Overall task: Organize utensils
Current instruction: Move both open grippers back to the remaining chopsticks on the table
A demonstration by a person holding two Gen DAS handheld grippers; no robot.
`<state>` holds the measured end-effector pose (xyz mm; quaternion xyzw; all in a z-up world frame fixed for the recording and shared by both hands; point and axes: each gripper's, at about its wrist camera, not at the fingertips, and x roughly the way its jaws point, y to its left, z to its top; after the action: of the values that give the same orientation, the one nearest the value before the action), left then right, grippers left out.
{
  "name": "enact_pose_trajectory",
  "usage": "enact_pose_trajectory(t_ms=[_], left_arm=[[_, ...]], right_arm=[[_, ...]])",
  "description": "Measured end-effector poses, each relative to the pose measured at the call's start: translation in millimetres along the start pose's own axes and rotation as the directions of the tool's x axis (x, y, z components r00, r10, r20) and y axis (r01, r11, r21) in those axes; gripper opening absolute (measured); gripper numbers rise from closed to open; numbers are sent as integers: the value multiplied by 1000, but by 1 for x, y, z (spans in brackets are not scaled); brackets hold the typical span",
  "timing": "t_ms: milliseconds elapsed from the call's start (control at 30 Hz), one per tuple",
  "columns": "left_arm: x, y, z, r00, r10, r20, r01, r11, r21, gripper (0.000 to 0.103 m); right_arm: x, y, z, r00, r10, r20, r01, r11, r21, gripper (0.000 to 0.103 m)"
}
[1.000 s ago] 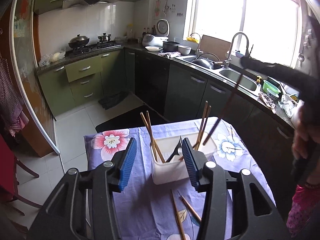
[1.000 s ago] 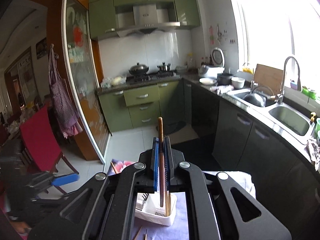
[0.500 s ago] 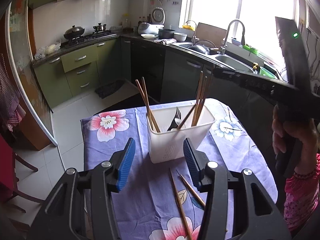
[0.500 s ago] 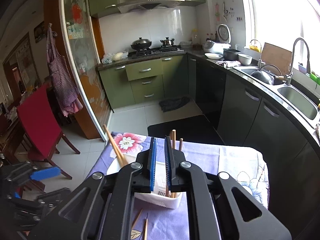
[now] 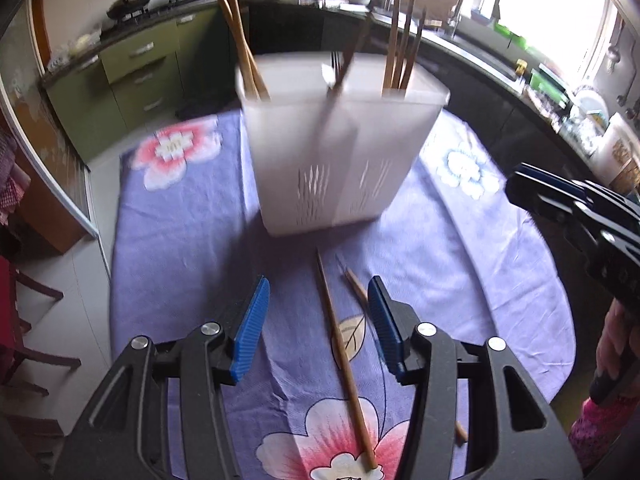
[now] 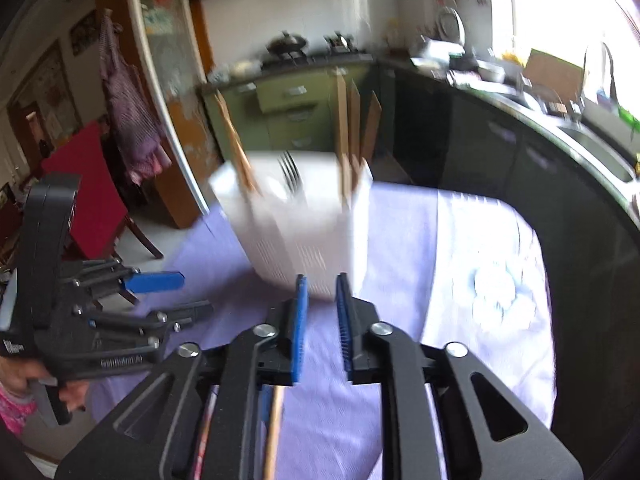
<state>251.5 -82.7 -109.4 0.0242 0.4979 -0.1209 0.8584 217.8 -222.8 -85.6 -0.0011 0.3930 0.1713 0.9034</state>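
Note:
A white slotted utensil holder (image 5: 340,152) stands on the purple flowered tablecloth (image 5: 180,232), holding several wooden chopsticks (image 5: 240,40) and a fork (image 5: 334,70). Two loose chopsticks (image 5: 344,360) lie on the cloth in front of it. My left gripper (image 5: 318,292) hovers open over them, and the long one shows in the gap between its blue pads. My right gripper (image 6: 322,300) is low in front of the holder (image 6: 304,232). Its jaws are opening a little with nothing between them. A chopstick (image 6: 274,432) lies beneath its body.
The table's far and right edges drop to the kitchen floor and dark cabinets (image 6: 500,152). A red chair (image 6: 88,184) stands left of the table. Each gripper shows in the other's view, the right one (image 5: 560,196) with a hand (image 5: 616,344) behind it.
Both grippers have dropped toward the table, so the holder looms larger. The right gripper let go of the chopstick it held upright, and its jaws have parted.

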Motion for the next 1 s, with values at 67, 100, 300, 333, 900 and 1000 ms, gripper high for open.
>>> enact_pose_trajectory(t_ms=[67,100,300,333,900,1000], left_arm=[[19,-2,-6,999,5,-44,-5,1000,-6,49],[29,-4,-8,998,13,-65,-13,1000,-8,49],[61,-3,-10,990,61,-125,-65,998,-27,40],[64,-3,-10,989,66,-129,-71,997,-33,40],[88,-20,-4,981,112,-157,-115,993,-10,20],[88,-22,-3,982,106,-156,-109,994,-11,7]], right_arm=[[11,-13,-19,999,4,-38,-3,999,34,18],[14,-19,-25,999,-1,-43,3,999,46,18],[24,-50,-50,998,-16,-68,23,994,103,18],[26,-53,-53,997,-14,-73,21,994,105,18],[32,-61,-51,996,13,-93,-1,992,127,22],[32,-57,-51,995,14,-99,-1,992,123,23]])
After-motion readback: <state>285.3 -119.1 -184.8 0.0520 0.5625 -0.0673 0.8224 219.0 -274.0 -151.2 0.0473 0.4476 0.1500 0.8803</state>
